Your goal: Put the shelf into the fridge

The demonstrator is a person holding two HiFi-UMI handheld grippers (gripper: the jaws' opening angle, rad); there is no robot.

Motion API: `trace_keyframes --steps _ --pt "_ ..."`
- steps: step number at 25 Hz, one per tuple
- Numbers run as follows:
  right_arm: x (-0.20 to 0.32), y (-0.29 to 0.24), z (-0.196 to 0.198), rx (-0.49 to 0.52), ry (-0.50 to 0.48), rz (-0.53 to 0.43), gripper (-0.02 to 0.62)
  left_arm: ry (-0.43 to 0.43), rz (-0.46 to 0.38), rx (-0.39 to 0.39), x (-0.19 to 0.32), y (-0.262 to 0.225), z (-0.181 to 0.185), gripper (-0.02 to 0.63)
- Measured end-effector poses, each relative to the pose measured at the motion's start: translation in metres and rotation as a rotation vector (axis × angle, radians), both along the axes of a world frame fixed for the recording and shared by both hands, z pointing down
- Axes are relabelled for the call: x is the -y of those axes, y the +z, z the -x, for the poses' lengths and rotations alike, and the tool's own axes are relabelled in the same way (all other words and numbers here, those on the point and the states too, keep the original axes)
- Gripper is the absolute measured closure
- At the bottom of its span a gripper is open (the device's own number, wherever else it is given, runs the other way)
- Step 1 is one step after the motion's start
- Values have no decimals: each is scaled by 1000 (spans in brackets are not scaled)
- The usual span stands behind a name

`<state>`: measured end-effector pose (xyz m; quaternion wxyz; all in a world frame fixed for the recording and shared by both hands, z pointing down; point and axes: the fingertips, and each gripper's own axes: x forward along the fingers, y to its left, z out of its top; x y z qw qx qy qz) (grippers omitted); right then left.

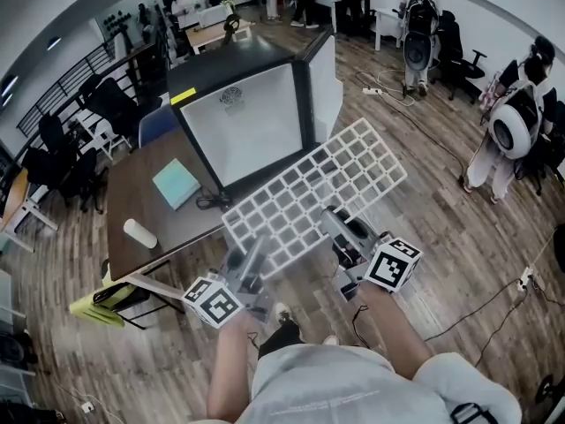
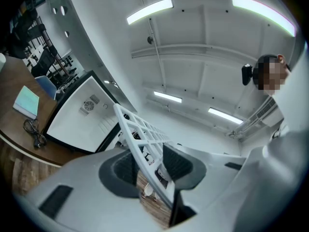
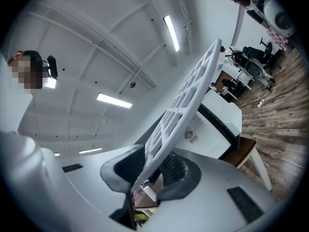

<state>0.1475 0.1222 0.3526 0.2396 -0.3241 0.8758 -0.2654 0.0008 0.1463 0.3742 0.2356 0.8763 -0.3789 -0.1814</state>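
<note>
Wooden floor | carrying step: left gripper and right gripper clamp shelf at near edge | next: aim it into far fridge

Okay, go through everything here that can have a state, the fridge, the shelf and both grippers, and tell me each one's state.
Small white black-framed fridge: door swung open.
White plastic grid shelf: lifted, tilted, outside the fridge.
Left gripper: jaws shut on the shelf's near edge.
Right gripper: jaws shut on the shelf's near edge.
</note>
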Motion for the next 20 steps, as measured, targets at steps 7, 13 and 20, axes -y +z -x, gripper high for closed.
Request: trace_keyframes --steps 7,13,20 --pt "60 17 30 -24 -25 37 495 -28 21 -7 56 15 29 483" --pt "138 30 61 -48 -12 68 495 -4 46 -19 137 29 61 483" --pt "218 36 104 -51 -7 99 497 25 86 -13 219 33 103 483"
